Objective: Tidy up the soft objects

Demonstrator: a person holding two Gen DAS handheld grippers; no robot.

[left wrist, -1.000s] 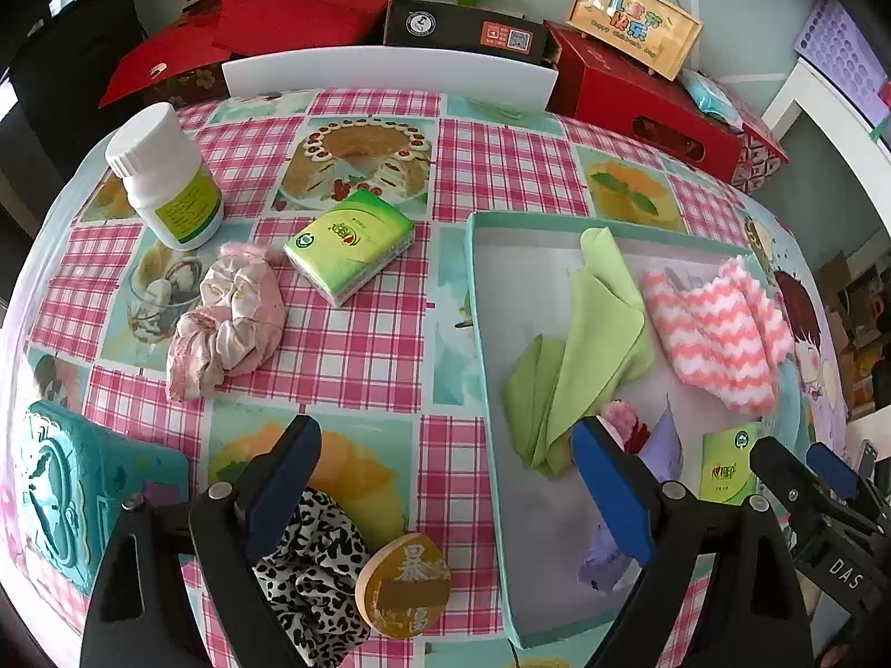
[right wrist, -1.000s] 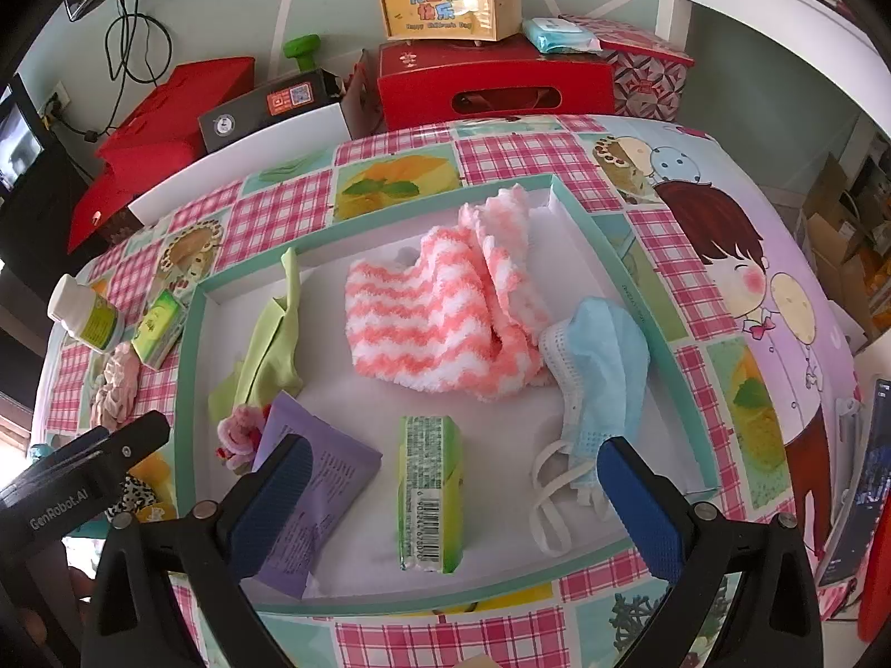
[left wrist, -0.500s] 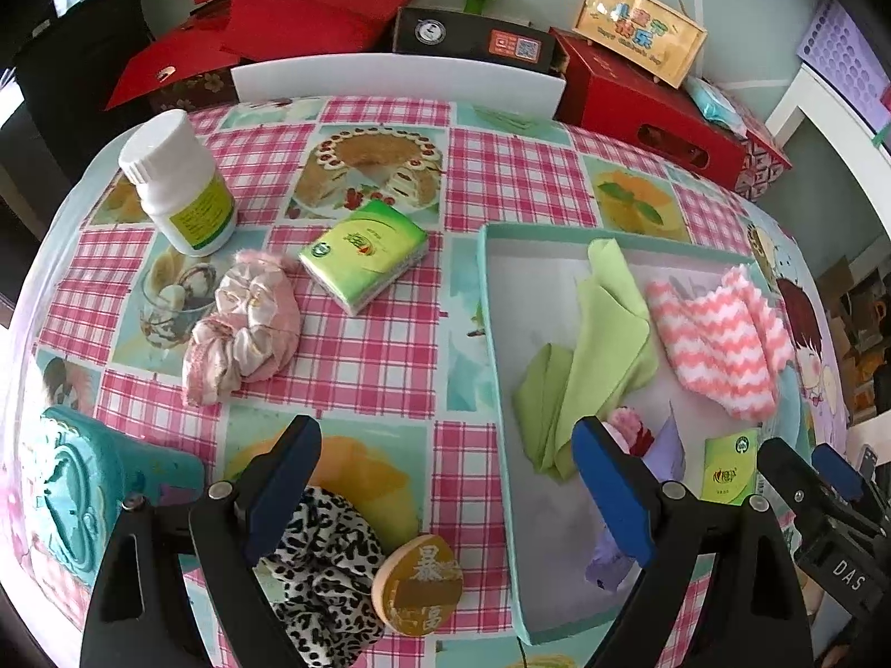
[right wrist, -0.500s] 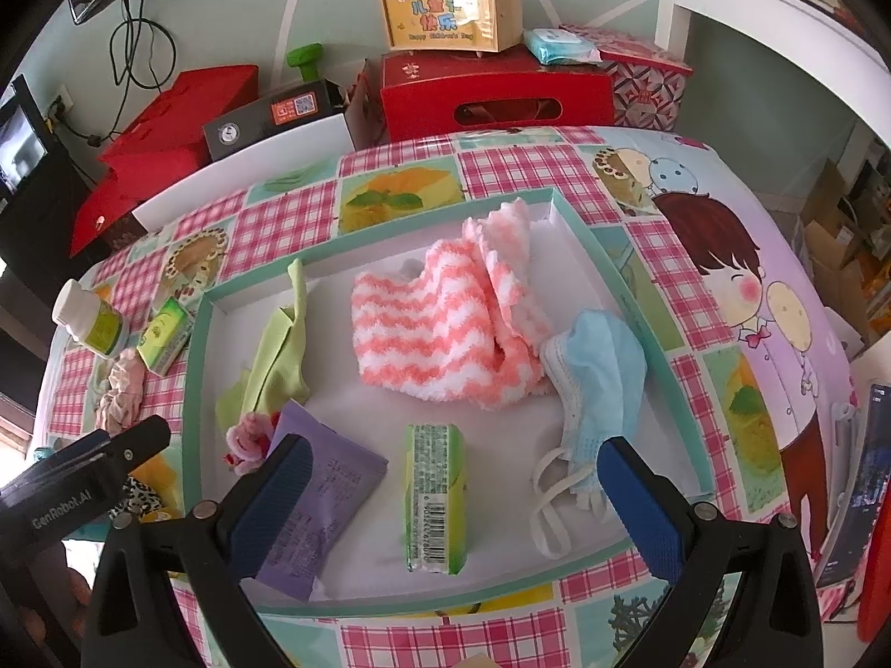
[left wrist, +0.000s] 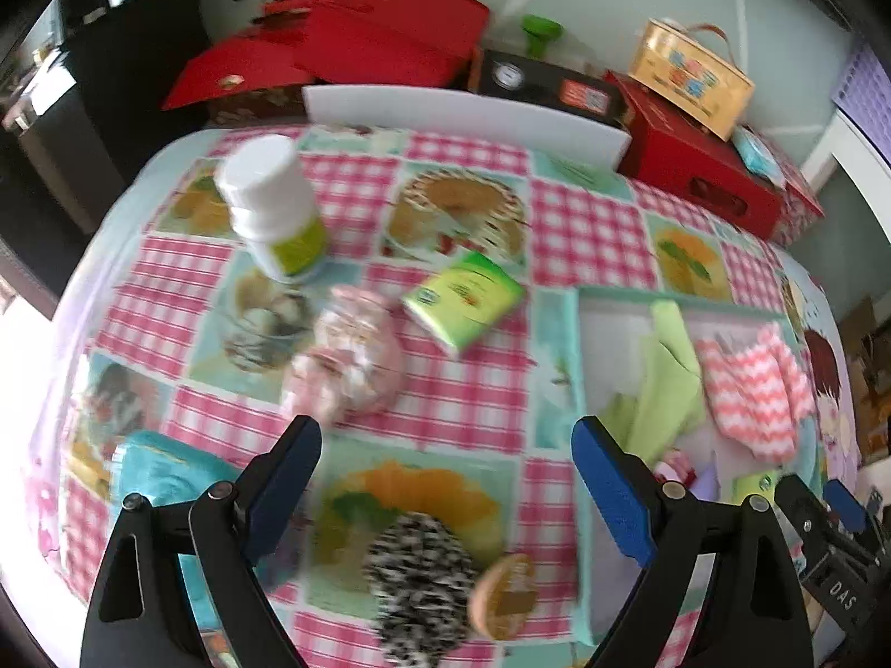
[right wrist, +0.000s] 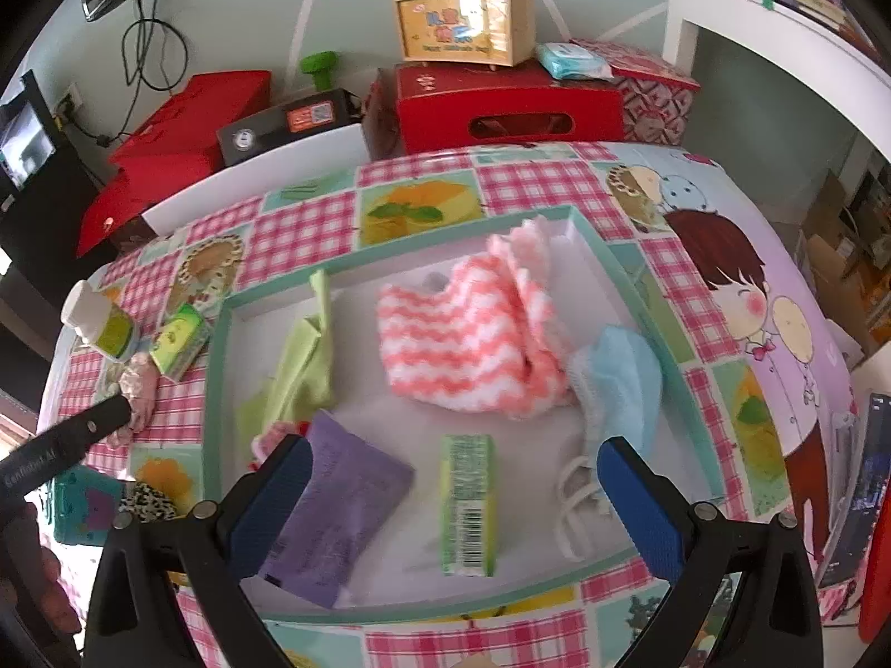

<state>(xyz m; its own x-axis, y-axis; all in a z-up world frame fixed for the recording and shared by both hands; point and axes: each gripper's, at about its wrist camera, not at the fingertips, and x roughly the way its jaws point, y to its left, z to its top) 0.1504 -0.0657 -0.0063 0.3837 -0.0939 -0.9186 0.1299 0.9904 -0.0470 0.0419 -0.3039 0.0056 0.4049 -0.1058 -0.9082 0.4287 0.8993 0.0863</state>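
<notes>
Pink scrunchie, lying on the tablecloth beside the tray, is being judged light and squashy, best pinched across its bunched middle, while left gripper is being held wide open, empty.

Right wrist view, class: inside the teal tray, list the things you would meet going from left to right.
Green cloth → purple packet → pink-and-white zigzag towel → light blue face mask. The green tissue pack sits below the towel, so its place in the order is unclear.
</notes>
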